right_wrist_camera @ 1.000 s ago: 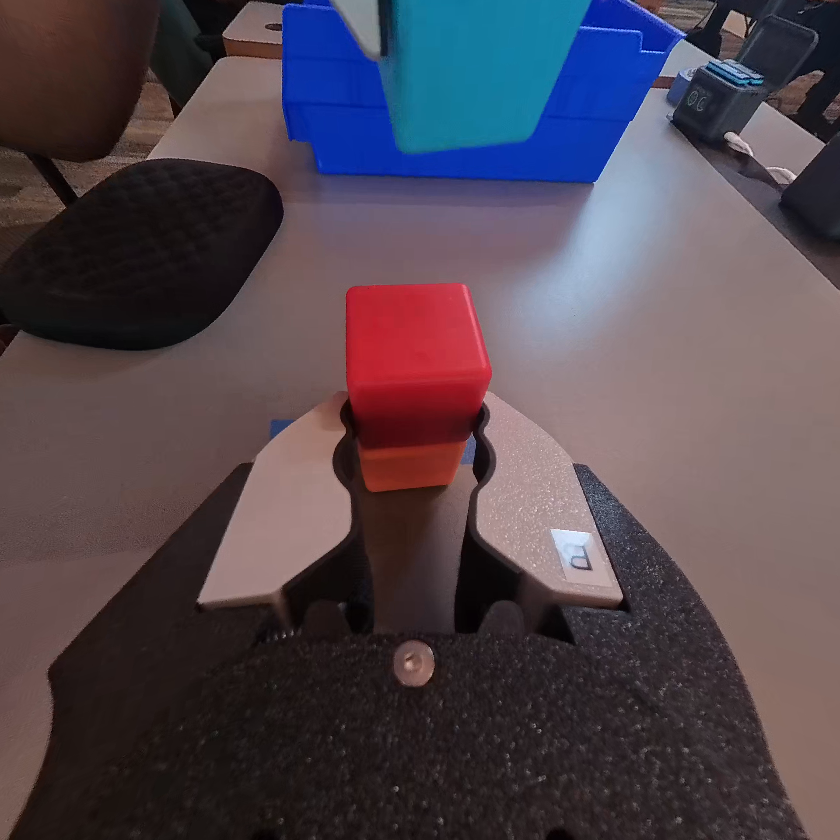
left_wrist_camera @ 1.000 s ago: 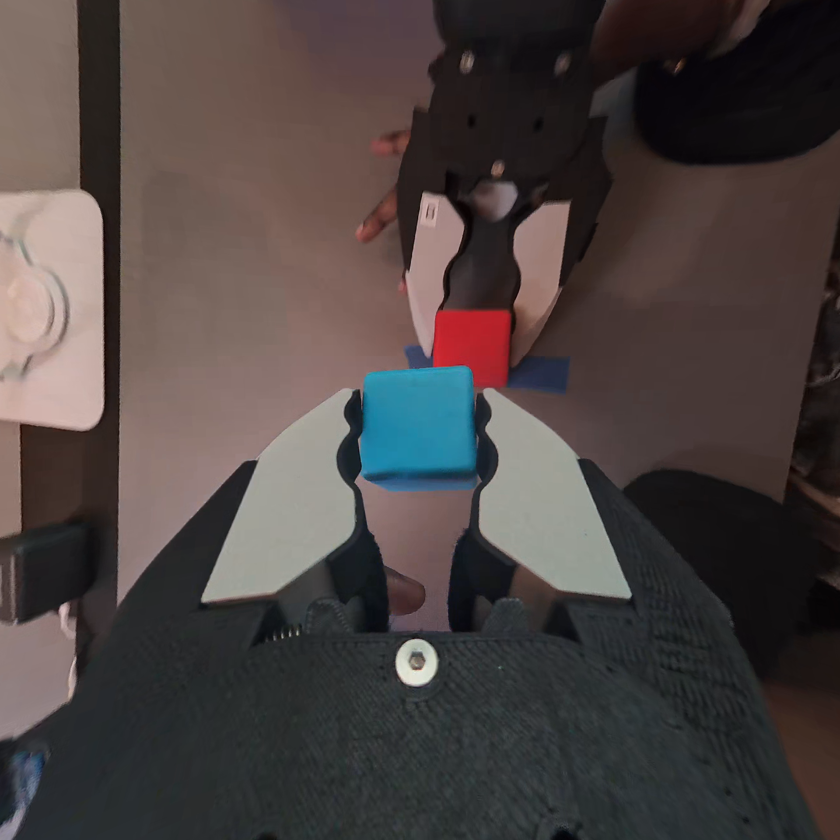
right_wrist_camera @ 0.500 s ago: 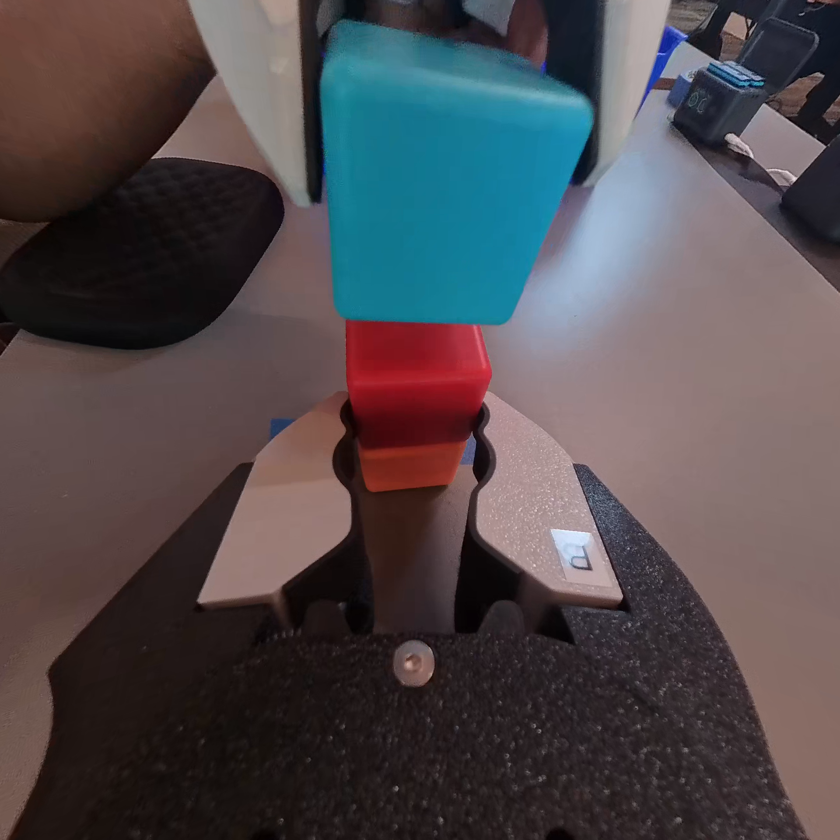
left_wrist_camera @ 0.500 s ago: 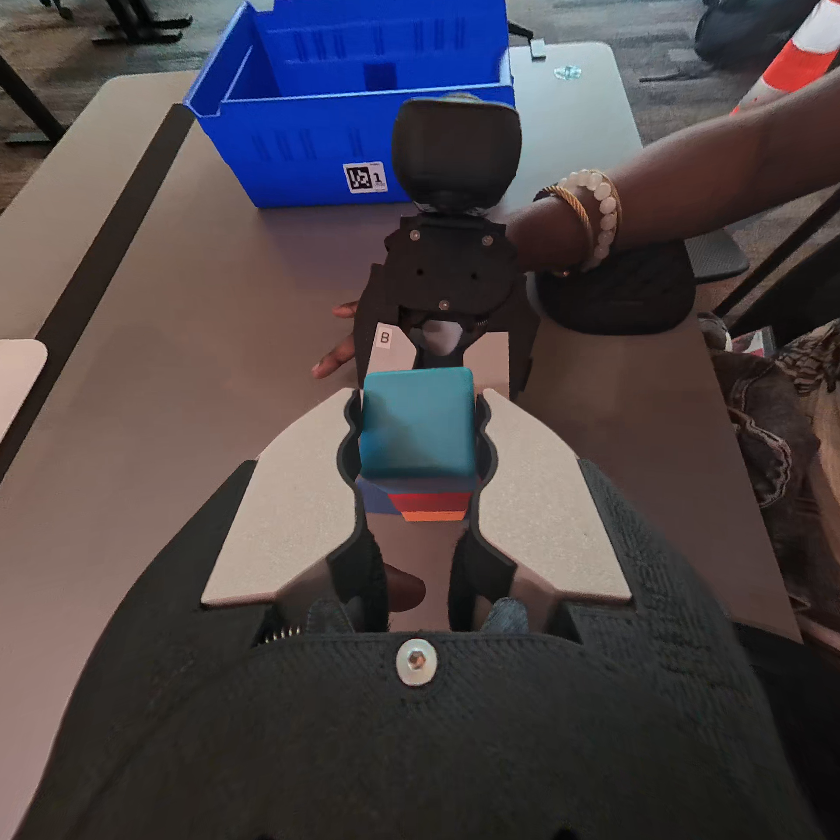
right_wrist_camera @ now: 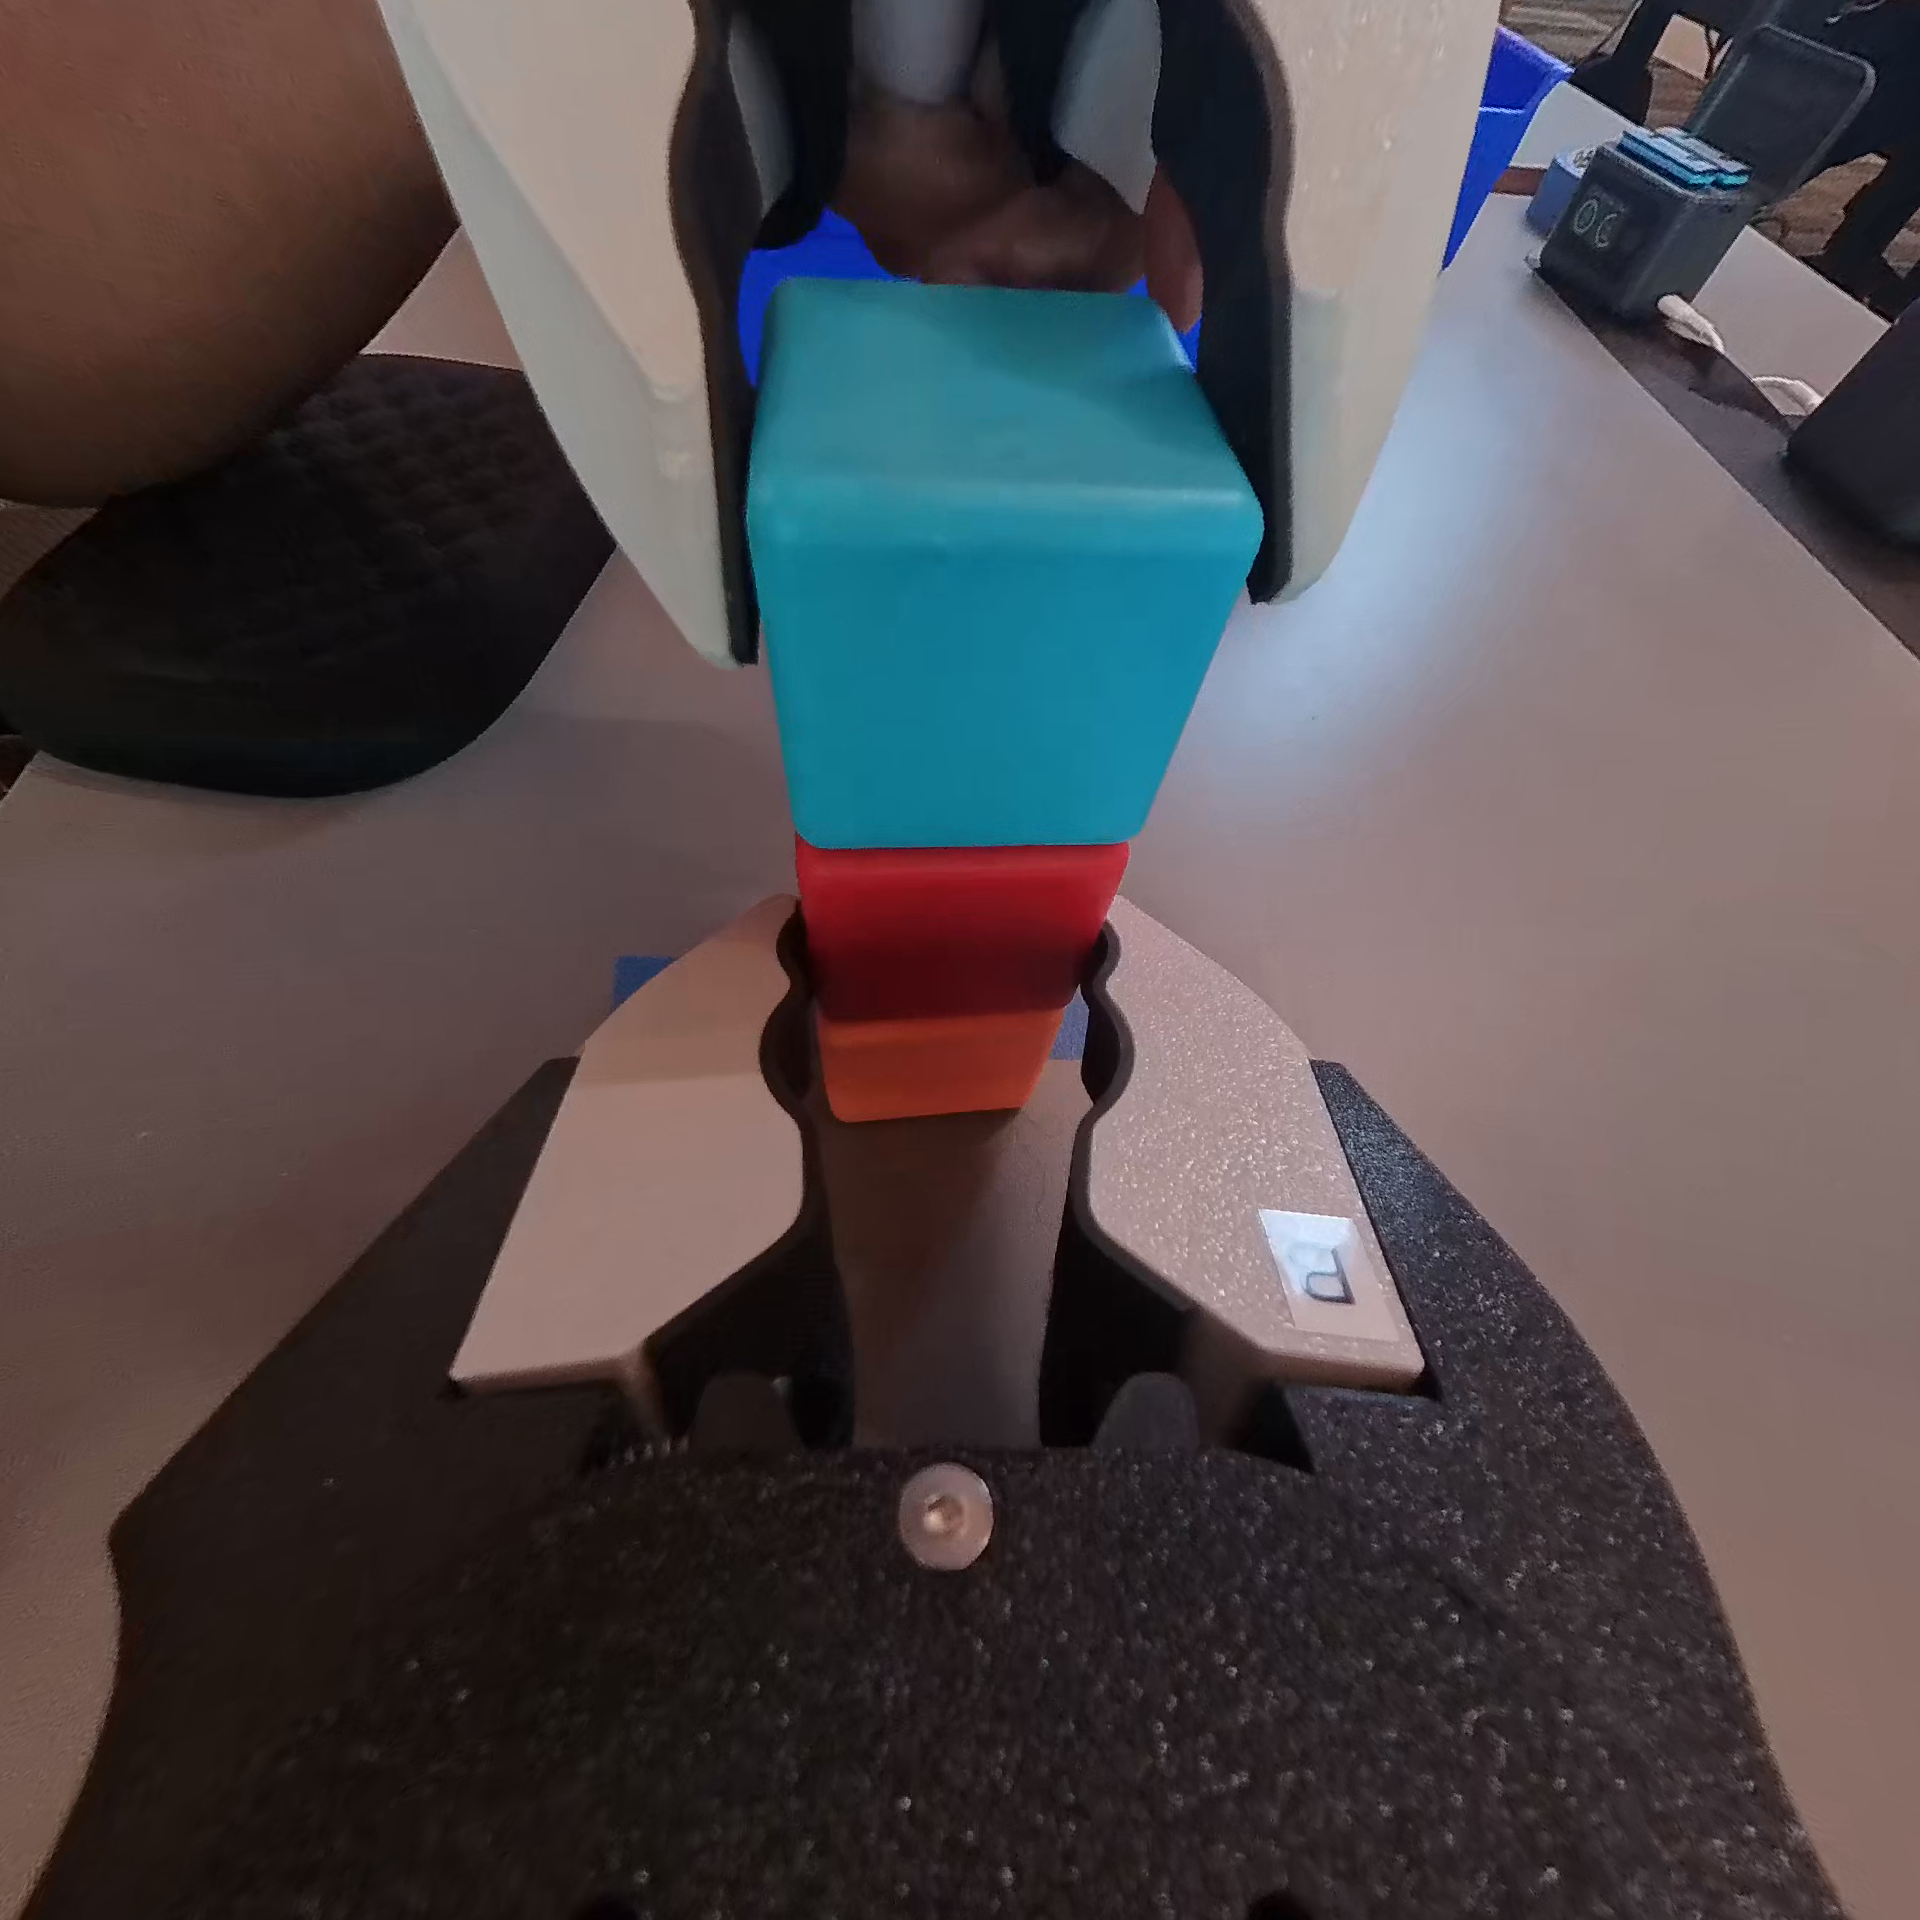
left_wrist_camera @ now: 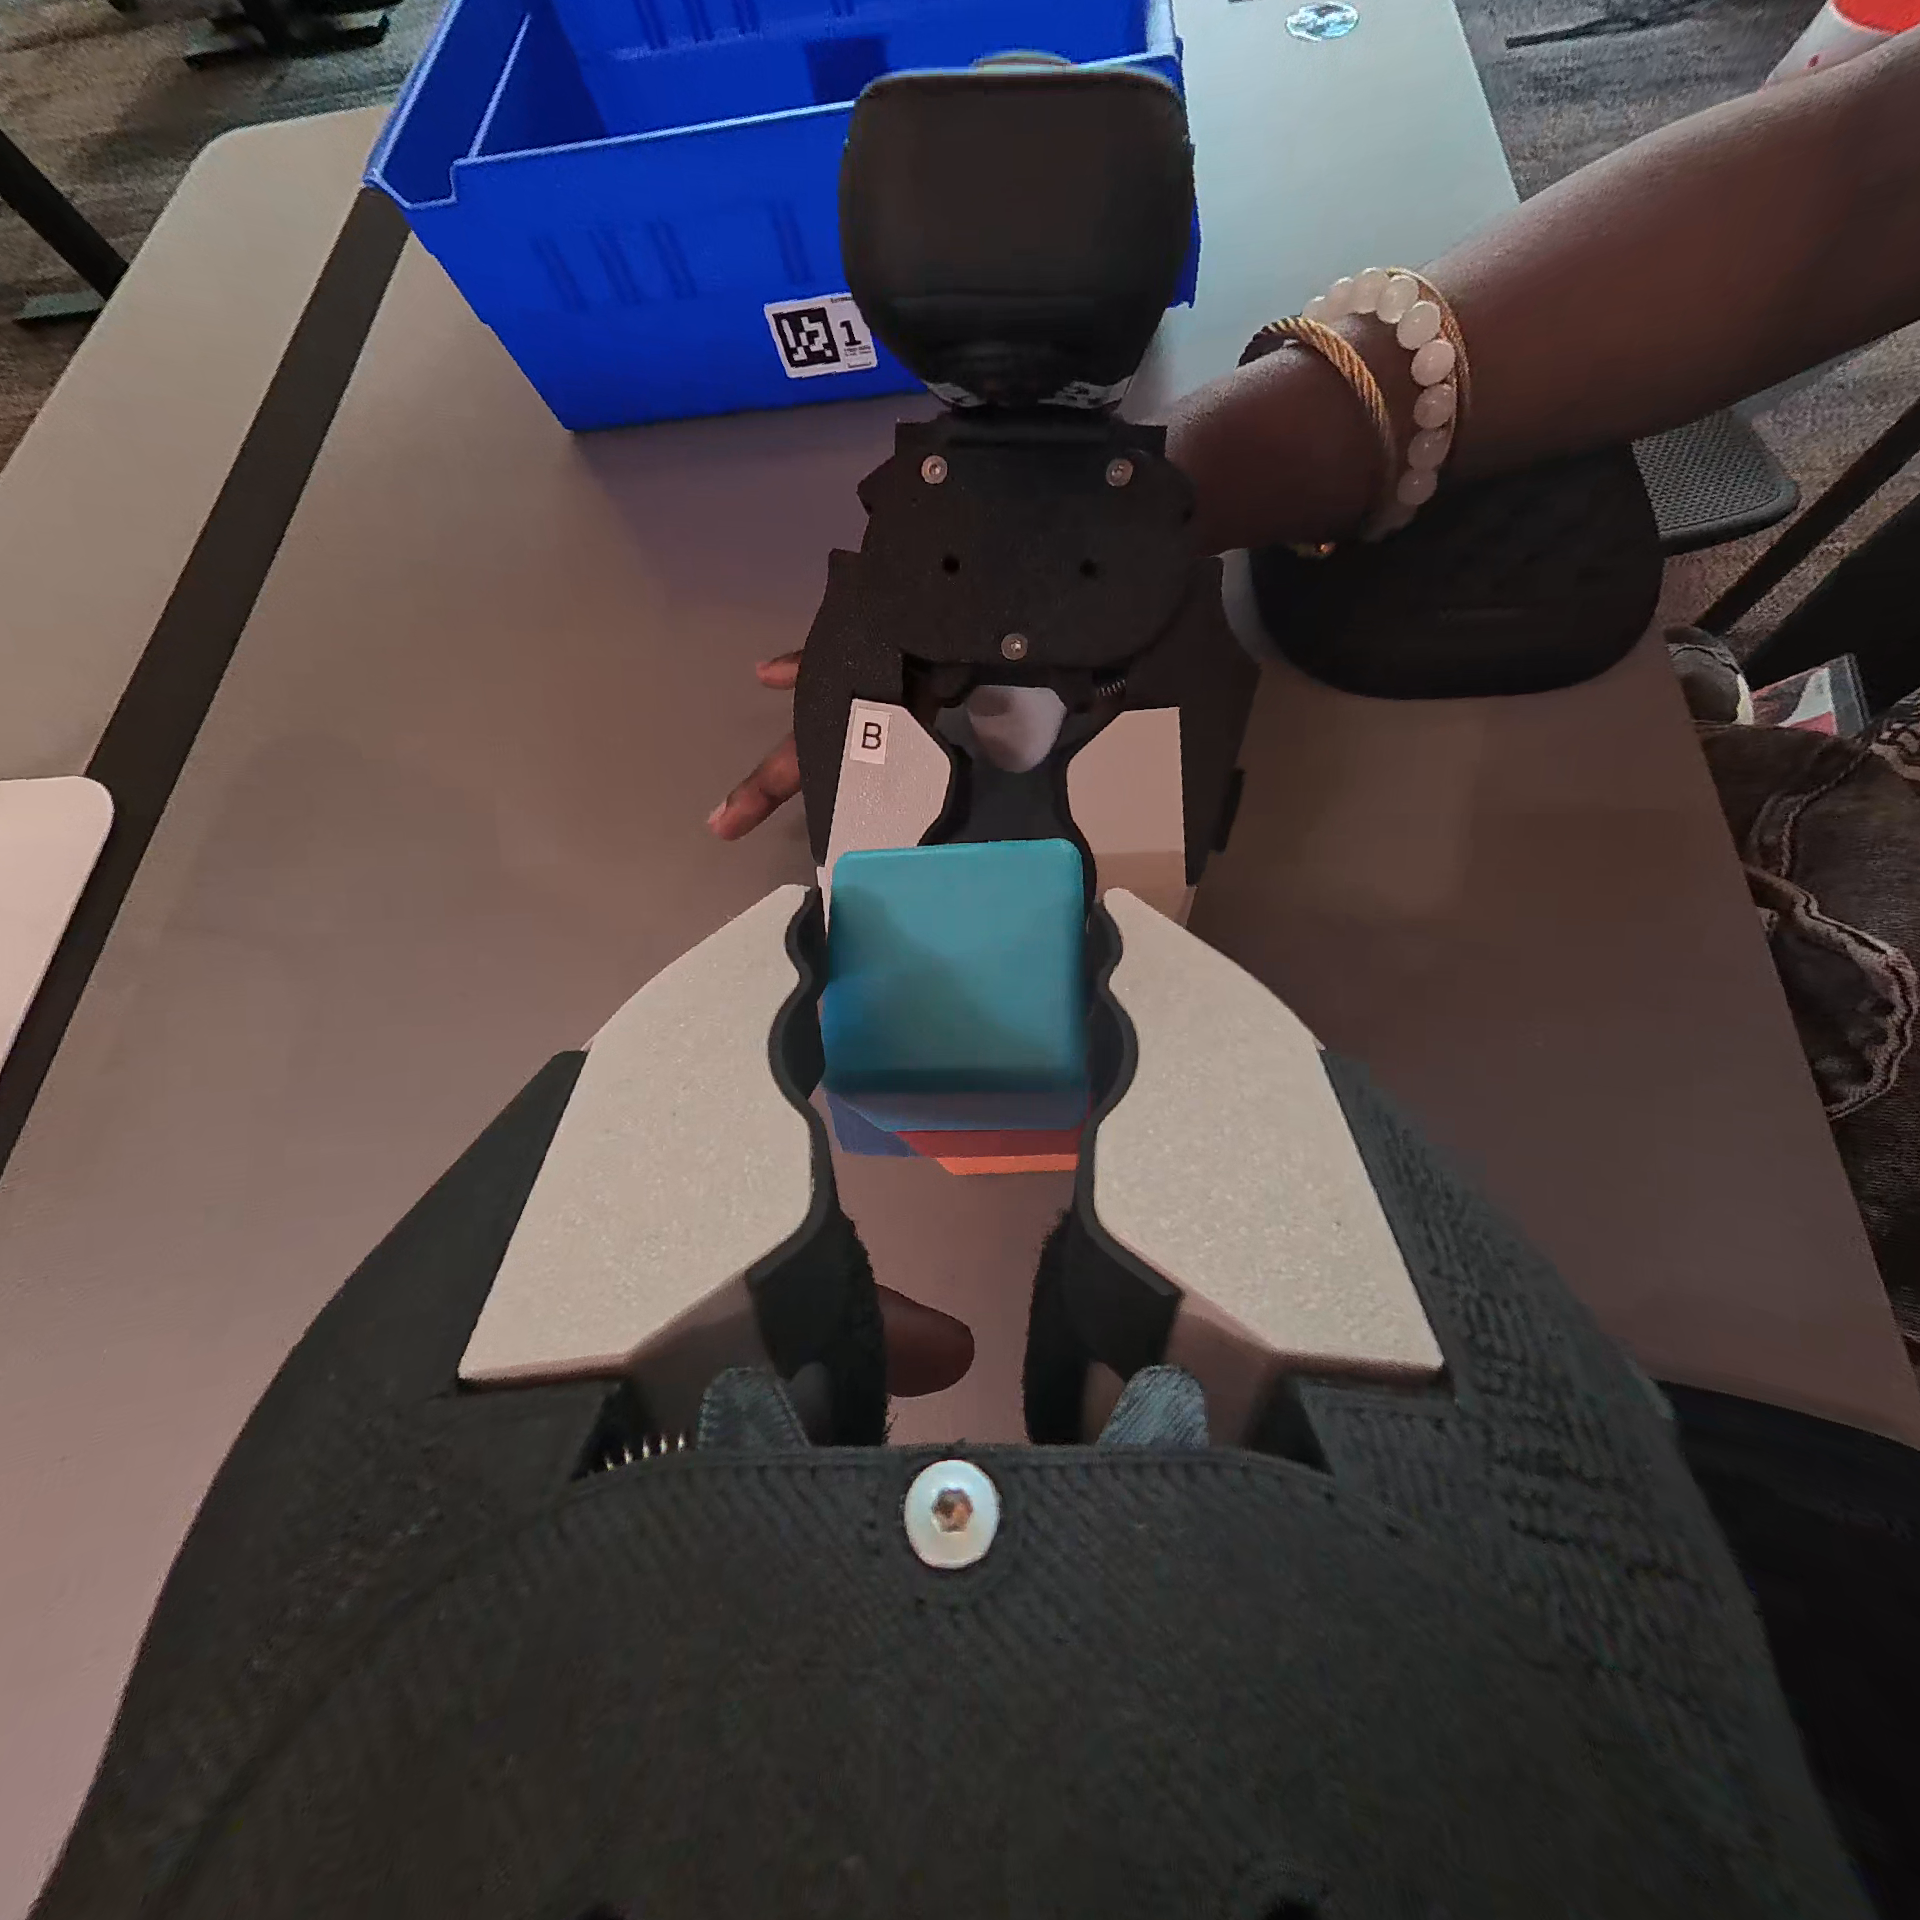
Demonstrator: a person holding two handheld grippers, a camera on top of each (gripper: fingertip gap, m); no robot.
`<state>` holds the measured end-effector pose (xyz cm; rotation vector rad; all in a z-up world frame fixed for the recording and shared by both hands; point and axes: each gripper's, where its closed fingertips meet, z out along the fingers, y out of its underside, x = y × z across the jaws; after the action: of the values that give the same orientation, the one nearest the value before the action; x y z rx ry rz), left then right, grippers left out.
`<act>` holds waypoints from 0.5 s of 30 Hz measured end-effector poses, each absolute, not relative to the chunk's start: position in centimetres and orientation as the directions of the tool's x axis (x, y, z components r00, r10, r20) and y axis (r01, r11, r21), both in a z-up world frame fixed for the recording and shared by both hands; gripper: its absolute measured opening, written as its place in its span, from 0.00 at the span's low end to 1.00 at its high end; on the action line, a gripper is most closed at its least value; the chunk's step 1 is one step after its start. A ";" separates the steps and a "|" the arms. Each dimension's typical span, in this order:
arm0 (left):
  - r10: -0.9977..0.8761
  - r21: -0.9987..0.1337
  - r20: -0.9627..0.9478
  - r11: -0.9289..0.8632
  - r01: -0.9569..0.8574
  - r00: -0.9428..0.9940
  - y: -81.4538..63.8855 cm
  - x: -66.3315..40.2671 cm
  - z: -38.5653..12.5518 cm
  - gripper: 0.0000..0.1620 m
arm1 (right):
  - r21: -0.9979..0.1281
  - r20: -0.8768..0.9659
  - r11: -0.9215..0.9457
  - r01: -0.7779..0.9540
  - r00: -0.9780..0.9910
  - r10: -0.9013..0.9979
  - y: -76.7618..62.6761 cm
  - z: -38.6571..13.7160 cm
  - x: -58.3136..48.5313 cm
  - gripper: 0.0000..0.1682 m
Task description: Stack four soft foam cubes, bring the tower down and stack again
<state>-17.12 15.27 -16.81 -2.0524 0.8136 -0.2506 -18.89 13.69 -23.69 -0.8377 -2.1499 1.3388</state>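
Three cubes: teal cube [right_wrist_camera: 987,582] on red cube [right_wrist_camera: 956,925] on orange cube [right_wrist_camera: 930,1065], standing on the grey table [right_wrist_camera: 1507,831].
Hidden: the fourth cube is nowhere in view; in the left wrist view only slivers of red and orange show under the teal.
Axis: the stack stands upright, teal turned slightly off square.
Left gripper [left_wrist_camera: 956,971]: fingers pressed on the teal cube's sides.
Right gripper [right_wrist_camera: 951,961]: fingers clasp the red cube's lower part.
Blue tape [right_wrist_camera: 639,977]: partly covered, under the stack.
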 end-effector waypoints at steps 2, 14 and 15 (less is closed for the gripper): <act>-0.628 -0.809 -0.124 -0.384 -0.445 0.768 15.3 -17.1 -16.8 0.30 | -0.909 0.070 0.337 0.246 -0.707 0.704 13.6 -23.6 -18.8 0.30; -0.605 -0.830 -0.072 -0.404 -0.384 0.793 15.0 -17.2 -16.7 0.44 | -0.984 0.015 0.134 0.120 -0.685 0.728 12.8 -19.4 -19.6 0.30; -0.573 -0.830 -0.066 -0.423 -0.363 0.817 14.9 -17.8 -16.3 0.54 | -0.984 0.019 0.135 0.116 -0.685 0.728 12.8 -19.4 -19.6 0.30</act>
<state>-17.80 14.89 -16.29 -2.0587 0.6896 -0.2816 -19.59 12.76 -19.40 -0.8081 -1.9126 1.5869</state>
